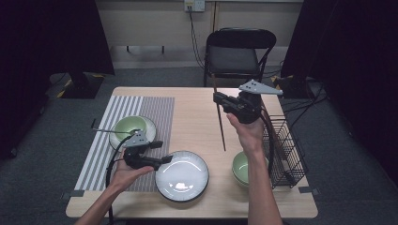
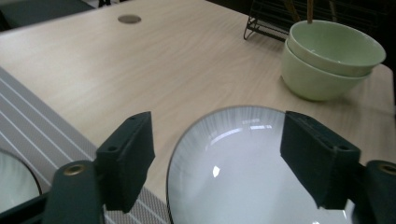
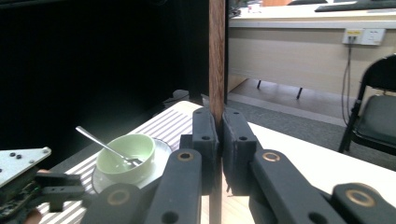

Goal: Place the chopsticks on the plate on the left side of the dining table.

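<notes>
Chopsticks (image 1: 219, 123), thin stiff wooden sticks, light and prone to swivel, hang upright at frame centre over the tabletop (image 1: 197, 117), pinched near their top by the right claw (image 1: 219, 100). The left claw (image 1: 162, 151) gapes empty over the plate (image 1: 182, 176).

Chopstick (image 3: 216, 56): dark wood, matt. Plate (image 2: 243, 172): glossy glazed ceramic. Green bowls (image 2: 327, 60): smooth glaze. Counter (image 2: 163, 65): pale wood grain, matt. Rack (image 1: 284, 150): black wire. Spoon (image 3: 100, 144): shiny metal.
</notes>
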`<state>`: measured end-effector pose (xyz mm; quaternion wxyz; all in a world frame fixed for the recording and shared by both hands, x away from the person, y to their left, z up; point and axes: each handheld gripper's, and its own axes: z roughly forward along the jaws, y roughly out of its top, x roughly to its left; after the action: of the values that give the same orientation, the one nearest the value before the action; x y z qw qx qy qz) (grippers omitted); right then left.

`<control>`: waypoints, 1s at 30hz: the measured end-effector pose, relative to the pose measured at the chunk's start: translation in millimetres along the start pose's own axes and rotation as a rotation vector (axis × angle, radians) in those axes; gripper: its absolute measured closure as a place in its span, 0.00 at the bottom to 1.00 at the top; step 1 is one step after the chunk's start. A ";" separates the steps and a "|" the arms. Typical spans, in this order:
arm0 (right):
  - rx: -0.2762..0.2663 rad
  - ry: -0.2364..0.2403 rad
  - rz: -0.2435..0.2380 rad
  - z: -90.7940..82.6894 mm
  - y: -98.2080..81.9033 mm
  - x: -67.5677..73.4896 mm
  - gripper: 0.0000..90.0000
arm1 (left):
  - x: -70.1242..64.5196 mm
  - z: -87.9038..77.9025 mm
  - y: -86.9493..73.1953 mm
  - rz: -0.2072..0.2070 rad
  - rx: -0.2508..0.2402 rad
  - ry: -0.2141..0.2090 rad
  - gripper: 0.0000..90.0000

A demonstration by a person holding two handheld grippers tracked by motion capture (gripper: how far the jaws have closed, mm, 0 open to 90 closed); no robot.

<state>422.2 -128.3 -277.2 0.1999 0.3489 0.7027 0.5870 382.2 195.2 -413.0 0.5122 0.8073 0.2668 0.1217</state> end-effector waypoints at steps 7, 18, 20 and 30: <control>0.002 0.047 -0.005 10.6 -0.3 17.4 0.94 | -13.2 16.6 24.6 0.006 -0.042 -0.051 0.27; 0.011 0.105 -0.007 29.8 -7.2 39.8 0.94 | -17.1 33.6 47.8 0.001 -0.098 -0.106 0.35; 0.022 0.108 -0.012 34.4 -9.4 43.4 0.94 | -16.6 36.0 49.1 -0.002 -0.105 -0.106 0.39; 0.008 0.149 -0.007 41.1 -15.5 54.0 0.94 | -10.0 40.8 50.1 0.002 -0.119 -0.099 0.52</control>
<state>410.1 -62.0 -294.7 0.1480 0.3024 0.7191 0.6079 408.4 141.8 -385.8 0.5718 0.7805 0.2329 0.0979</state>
